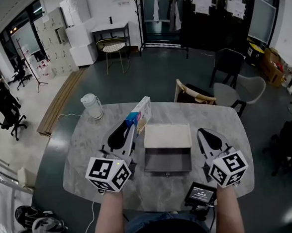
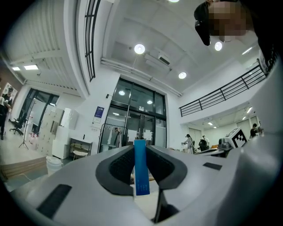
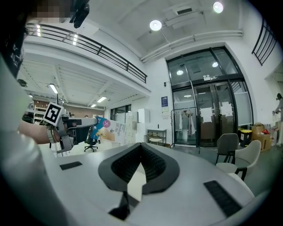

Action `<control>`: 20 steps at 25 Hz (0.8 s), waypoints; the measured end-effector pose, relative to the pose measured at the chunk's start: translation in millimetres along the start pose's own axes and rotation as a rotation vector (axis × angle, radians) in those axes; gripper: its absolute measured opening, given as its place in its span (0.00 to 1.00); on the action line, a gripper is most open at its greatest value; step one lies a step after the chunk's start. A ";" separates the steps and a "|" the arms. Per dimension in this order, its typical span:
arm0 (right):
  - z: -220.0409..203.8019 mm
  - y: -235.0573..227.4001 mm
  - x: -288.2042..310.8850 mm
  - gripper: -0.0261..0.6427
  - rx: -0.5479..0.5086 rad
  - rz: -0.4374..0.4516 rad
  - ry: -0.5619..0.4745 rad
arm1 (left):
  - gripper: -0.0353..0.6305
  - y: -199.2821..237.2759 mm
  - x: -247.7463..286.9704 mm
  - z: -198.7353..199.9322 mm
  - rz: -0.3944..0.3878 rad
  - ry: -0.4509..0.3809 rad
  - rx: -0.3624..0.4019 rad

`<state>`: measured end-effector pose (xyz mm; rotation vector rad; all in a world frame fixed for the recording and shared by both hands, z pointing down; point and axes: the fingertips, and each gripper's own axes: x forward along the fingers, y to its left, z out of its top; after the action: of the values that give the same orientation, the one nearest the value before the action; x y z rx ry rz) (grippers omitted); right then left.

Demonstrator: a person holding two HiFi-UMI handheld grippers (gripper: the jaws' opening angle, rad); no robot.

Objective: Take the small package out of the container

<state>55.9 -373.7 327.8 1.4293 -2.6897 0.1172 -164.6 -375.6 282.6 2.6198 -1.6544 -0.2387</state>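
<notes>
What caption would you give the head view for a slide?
Left gripper holds the small package beside the grey container on the marble table; right gripper is shut and empty.

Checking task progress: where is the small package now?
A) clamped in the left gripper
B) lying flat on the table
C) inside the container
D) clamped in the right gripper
A: the left gripper pinches the small package along its blue edge, outside the container.
</notes>
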 end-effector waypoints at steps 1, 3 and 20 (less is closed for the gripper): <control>-0.4 1.5 1.3 0.08 -0.001 -0.003 -0.001 | 0.19 2.5 -0.4 -0.6 -0.002 0.001 0.000; -0.4 4.7 3.5 0.08 -0.003 -0.011 -0.007 | 0.18 7.5 -1.5 -0.7 -0.002 -0.001 0.001; 12.4 -7.8 10.6 0.08 -0.025 -0.013 -0.022 | 0.19 0.7 20.6 3.7 0.009 -0.030 0.023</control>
<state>55.9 -388.2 316.9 1.4490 -2.6887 0.0671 -157.0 -394.2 276.7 2.6377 -1.6888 -0.2617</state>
